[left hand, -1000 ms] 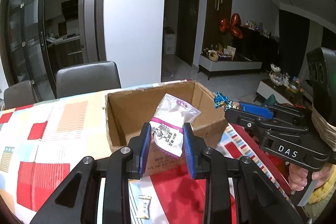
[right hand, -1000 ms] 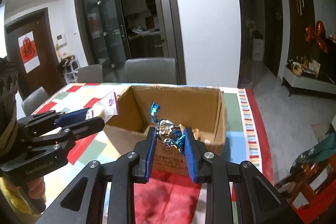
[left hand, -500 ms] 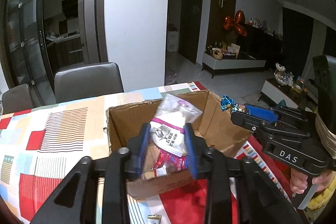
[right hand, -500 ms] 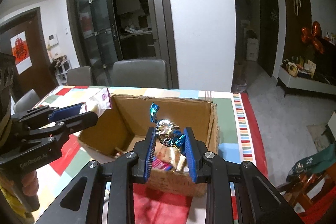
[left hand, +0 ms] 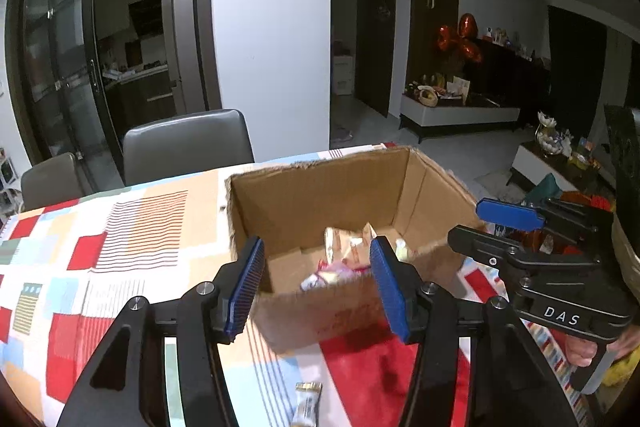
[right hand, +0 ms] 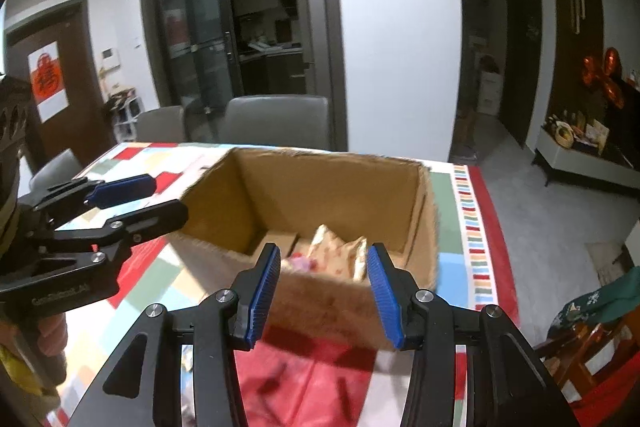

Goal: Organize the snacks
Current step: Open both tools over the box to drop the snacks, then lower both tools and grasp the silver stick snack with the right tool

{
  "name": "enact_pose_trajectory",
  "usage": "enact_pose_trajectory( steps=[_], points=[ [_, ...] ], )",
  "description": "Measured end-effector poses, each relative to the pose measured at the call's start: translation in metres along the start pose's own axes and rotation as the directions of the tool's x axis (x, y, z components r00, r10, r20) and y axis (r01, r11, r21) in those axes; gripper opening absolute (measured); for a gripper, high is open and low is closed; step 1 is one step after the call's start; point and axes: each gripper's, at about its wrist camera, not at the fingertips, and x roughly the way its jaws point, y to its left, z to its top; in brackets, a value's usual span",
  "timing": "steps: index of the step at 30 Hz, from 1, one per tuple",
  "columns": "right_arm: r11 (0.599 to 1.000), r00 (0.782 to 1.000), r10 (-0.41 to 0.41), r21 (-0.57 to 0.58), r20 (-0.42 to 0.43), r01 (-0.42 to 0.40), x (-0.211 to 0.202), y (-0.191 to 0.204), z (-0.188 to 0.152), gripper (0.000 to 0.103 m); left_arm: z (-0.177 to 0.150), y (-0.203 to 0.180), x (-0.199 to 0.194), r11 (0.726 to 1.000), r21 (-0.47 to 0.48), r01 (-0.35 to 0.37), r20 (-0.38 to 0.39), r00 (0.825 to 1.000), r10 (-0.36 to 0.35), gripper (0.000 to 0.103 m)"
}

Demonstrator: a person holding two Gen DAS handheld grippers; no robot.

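Note:
An open cardboard box (left hand: 320, 187) stands on the patterned tablecloth; it also shows in the right wrist view (right hand: 332, 187). Several wrapped snacks (left hand: 344, 259) lie on its floor, also visible in the right wrist view (right hand: 336, 255). My left gripper (left hand: 316, 283) is open and empty, just in front of the box's near wall. My right gripper (right hand: 322, 289) is open and empty, also at the near wall. Each gripper shows in the other's view: the right one (left hand: 500, 223) at the box's right corner, the left one (right hand: 136, 199) at its left corner.
A small wrapped snack bar (left hand: 306, 401) lies on the tablecloth (left hand: 120, 247) below my left gripper. Grey chairs (left hand: 188, 147) stand behind the table. The table's right edge (right hand: 492, 227) drops to the floor. A low cabinet (left hand: 460, 115) stands far right.
Both grippers opened over the box. The white and purple packet left my left gripper and the blue foil candy left my right; both dropped inside. Both grippers moved lower.

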Motion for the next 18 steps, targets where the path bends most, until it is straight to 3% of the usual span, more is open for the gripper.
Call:
enact_pose_trajectory(
  steps=[6,18],
  points=[
    [0.997,0.998,0.06,-0.04,-0.015,-0.061,-0.016,0.019,-0.02,0.047,-0.029,-0.004,-0.03,0.999,0.003,-0.032,-0.003,0.999,0.032,0.058],
    [0.983,0.979,0.164,-0.069,-0.119,-0.173,-0.021,0.054,-0.074,0.047,-0.093,-0.007,-0.065,0.996,-0.051,-0.07,-0.085,0.994,0.065,0.06]
  ],
)
